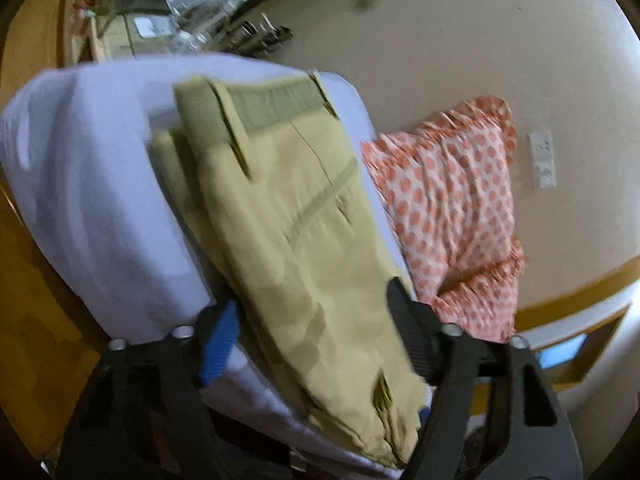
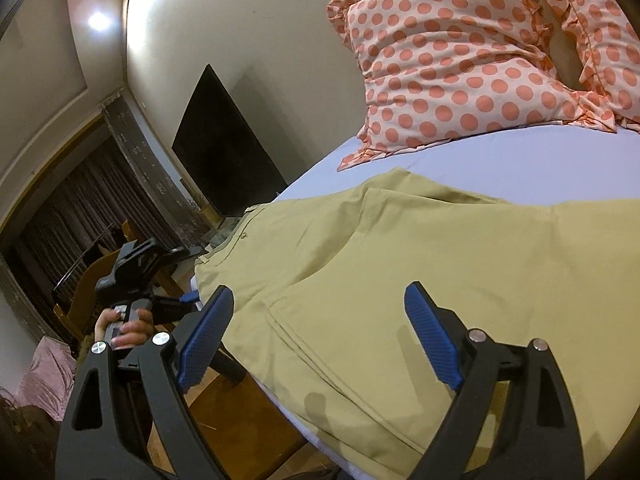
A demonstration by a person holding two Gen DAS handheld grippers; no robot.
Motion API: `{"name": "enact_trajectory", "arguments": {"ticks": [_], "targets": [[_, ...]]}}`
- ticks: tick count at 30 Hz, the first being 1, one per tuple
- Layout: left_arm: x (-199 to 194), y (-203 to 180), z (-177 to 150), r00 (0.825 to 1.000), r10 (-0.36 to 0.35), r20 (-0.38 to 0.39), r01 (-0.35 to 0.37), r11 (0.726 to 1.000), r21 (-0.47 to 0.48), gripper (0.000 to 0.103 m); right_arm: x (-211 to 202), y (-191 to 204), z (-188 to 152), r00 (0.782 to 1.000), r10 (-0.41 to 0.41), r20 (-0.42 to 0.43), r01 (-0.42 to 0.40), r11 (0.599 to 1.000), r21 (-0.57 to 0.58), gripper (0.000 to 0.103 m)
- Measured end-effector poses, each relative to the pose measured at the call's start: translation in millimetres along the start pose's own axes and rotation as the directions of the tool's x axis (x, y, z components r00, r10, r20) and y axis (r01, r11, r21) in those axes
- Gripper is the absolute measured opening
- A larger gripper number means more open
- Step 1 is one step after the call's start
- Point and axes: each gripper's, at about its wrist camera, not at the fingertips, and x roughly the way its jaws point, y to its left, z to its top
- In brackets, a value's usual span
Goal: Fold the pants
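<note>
Lying on the bed point(image 2: 520, 160) beside the dotted pillow point(image 2: 460, 60), the pants point(image 2: 400, 260) look folded lengthwise, with cross folds left, while the left gripper point(image 1: 316, 316) and right gripper point(image 2: 320, 328) both hover spread, grasping nothing.

bed point(image 2: 500, 168), pale lavender sheet | on it: khaki pants point(image 2: 400, 272); orange polka-dot pillow point(image 2: 460, 60) beside them
</note>
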Motion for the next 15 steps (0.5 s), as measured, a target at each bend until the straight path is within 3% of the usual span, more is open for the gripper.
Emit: {"name": "enact_trajectory", "arguments": {"ticks": [1,3,5,7,10,11,14,15], "targets": [[-0.1,2.1,4.5,1.000,0.022,0.015,-0.022,1.000,-0.004,0.056,-2.5,-1.0,0.1,1.000,-0.003,0.004,0.003,1.000,0.000,0.089],[2.7,2.2,11.1,0.996,0.078,0.040,-0.078,0.997,0.009,0.032,-8.4,-4.7,0.6,1.000,-0.007,0.018,0.007,1.000,0.004,0.089],[11.4,-0.6,16.8,0.986,0.158,0.056,-0.160,0.986,0.050,0.015,-15.8,-10.2,2.0,0.999,-0.014,0.037,0.013,1.000,0.014,0.090],[17.5,-16.9,16.2,0.969,0.229,0.086,-0.239,0.964,0.120,0.011,-23.7,-14.7,3.6,0.998,-0.021,0.054,0.020,1.000,0.019,0.090],[19.4,-65.0,4.9,0.930,0.320,0.182,-0.362,0.889,0.282,0.008,-46.1,-24.9,5.9,0.993,-0.050,0.107,0.047,0.999,0.027,0.090],[19.1,-90.7,-3.2,0.915,0.331,0.231,-0.396,0.847,0.354,0.007,-54.7,-29.3,6.8,0.990,-0.062,0.127,0.058,0.998,0.034,0.090],[21.5,-158.7,-33.7,0.921,0.266,0.284,-0.382,0.757,0.530,0.006,-91.6,-49.3,9.9,0.970,-0.122,0.209,0.107,0.991,0.080,0.090],[26.6,-191.1,-56.0,0.932,0.227,0.281,-0.357,0.702,0.617,0.006,-102.1,-55.4,10.0,0.963,-0.144,0.230,0.125,0.987,0.097,0.090]]}}
